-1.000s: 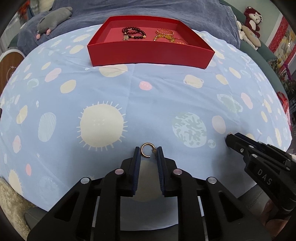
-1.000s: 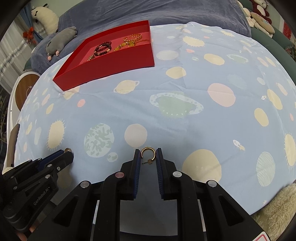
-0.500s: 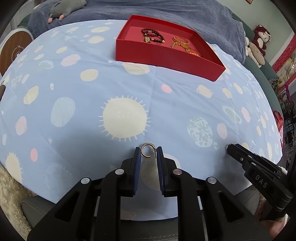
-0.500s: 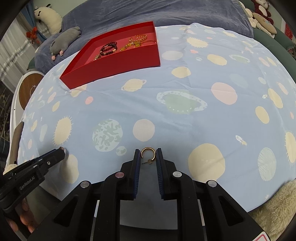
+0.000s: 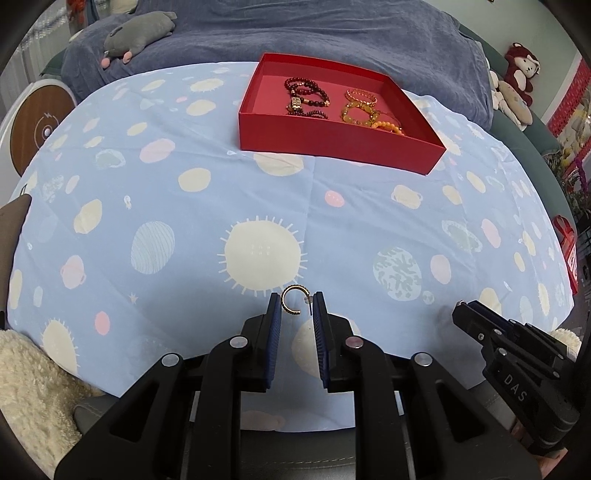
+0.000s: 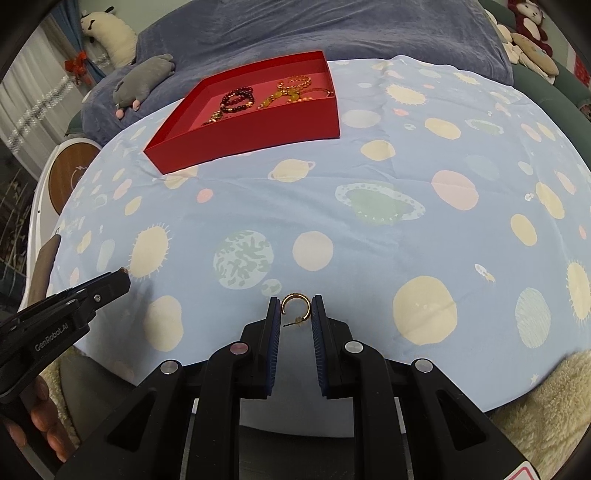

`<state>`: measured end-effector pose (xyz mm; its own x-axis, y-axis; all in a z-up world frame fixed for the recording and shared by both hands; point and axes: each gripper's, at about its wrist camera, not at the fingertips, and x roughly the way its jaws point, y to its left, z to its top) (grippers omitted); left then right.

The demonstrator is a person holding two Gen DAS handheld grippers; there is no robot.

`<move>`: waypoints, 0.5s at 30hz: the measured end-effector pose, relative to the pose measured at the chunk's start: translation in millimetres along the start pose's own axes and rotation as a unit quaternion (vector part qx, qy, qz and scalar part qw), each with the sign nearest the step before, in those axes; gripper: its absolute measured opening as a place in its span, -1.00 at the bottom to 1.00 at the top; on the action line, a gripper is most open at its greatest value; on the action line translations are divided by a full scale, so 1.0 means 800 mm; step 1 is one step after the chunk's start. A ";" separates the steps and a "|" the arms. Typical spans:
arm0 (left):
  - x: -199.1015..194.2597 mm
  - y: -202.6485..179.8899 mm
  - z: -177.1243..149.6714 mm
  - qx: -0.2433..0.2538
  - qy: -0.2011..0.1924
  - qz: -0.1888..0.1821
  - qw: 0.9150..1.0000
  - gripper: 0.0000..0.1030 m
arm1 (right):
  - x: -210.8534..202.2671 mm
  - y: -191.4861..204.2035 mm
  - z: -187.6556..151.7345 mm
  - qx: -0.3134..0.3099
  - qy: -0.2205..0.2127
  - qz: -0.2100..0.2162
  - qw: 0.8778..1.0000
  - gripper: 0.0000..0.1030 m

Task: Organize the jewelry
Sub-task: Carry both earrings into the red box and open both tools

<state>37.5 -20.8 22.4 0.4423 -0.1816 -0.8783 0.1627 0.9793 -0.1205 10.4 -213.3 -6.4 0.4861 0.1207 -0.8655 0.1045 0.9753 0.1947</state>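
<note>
Your left-wrist view: white letters "DAS" on black body of right tool (image 5: 460,308), lower right. Your right-wrist view: white "GenRobot.AI" along black body of left tool (image 6: 123,275), lower left. Red-white sticker at your bottom right corner there, print unreadable. No other legible text.

The surface (image 5: 110,206) is covered with a light blue cloth printed with cream suns, pale planets and pink dots; a crease runs down its middle. On the far part of the cloth lies a red box (image 5: 332,144) without lid, its walls low. Inside it, dark red bead bracelets (image 5: 306,90) lie at the left and golden and orange bead jewelry (image 5: 365,110) at the right. Behind the surface, a grey-blue blanket (image 5: 332,33) carries a grey plush animal (image 5: 136,31).
</note>
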 end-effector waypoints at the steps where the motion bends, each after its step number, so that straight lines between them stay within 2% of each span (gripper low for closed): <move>1: -0.001 0.001 0.001 0.001 -0.001 0.001 1.000 -0.67 | -0.003 0.003 -0.001 -0.002 -0.001 0.002 1.000 -0.70; 15: -0.015 0.012 0.001 -0.003 -0.010 0.003 1.000 -0.67 | -0.012 0.045 -0.010 -0.031 0.005 0.028 0.999 -0.70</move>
<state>34.3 -8.9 32.0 0.4605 -0.1776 -0.8697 0.1550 0.9808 -0.1182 2.7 -177.9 5.4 0.4806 0.1766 -0.8590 0.0232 0.9766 0.2138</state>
